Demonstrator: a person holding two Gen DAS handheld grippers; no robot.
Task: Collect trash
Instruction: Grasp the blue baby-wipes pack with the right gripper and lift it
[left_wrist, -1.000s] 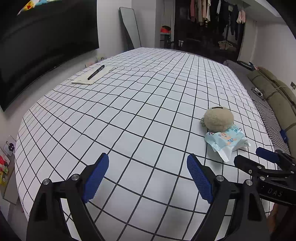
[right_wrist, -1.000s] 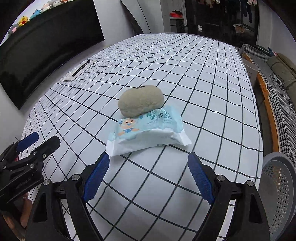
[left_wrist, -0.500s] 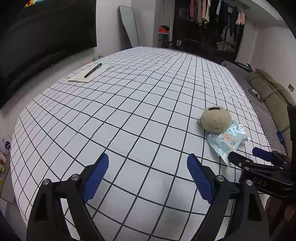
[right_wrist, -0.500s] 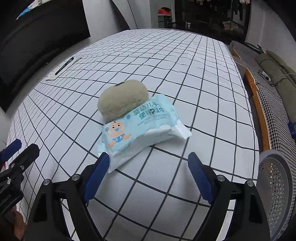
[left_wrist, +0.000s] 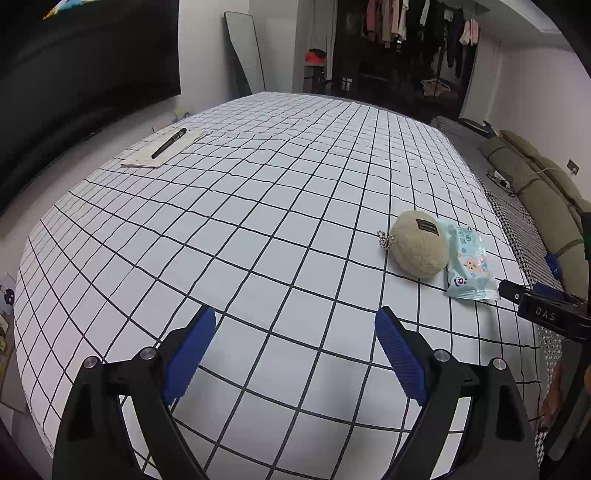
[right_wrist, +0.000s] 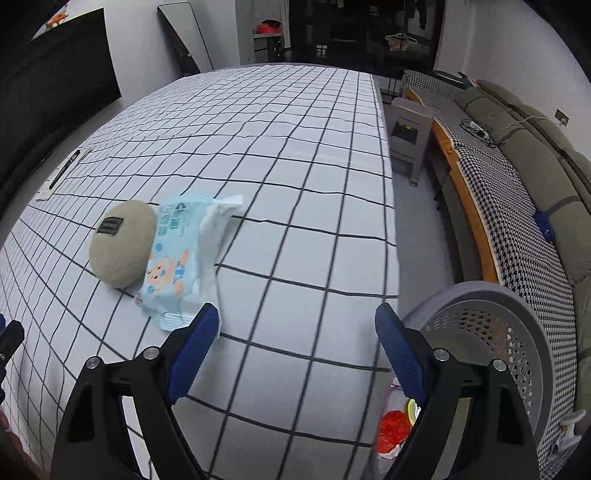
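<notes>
— Your right gripper (right_wrist: 293, 328) has swung toward the table's right edge since a second ago; the wipes packet (right_wrist: 177, 254) that sat centred ahead of it now lies off to its left, just past the left finger's blue pad (right_wrist: 194, 343).

— And the tongs?

— Both released. Your right pair gapes over bare checked cloth (right_wrist: 295, 221), nothing between the pads. Your left gripper (left_wrist: 293, 358) is spread wide too, also over empty cloth.

— Where is the packet, exactly?

— On the cloth near the right edge, touching the beige pouch (right_wrist: 123, 243) beside it. From your left camera, the packet (left_wrist: 469, 266) lies right of the pouch (left_wrist: 419, 245).

— The bin?

— You have the grey basket (right_wrist: 491, 295) on the floor, beside the table.
</notes>
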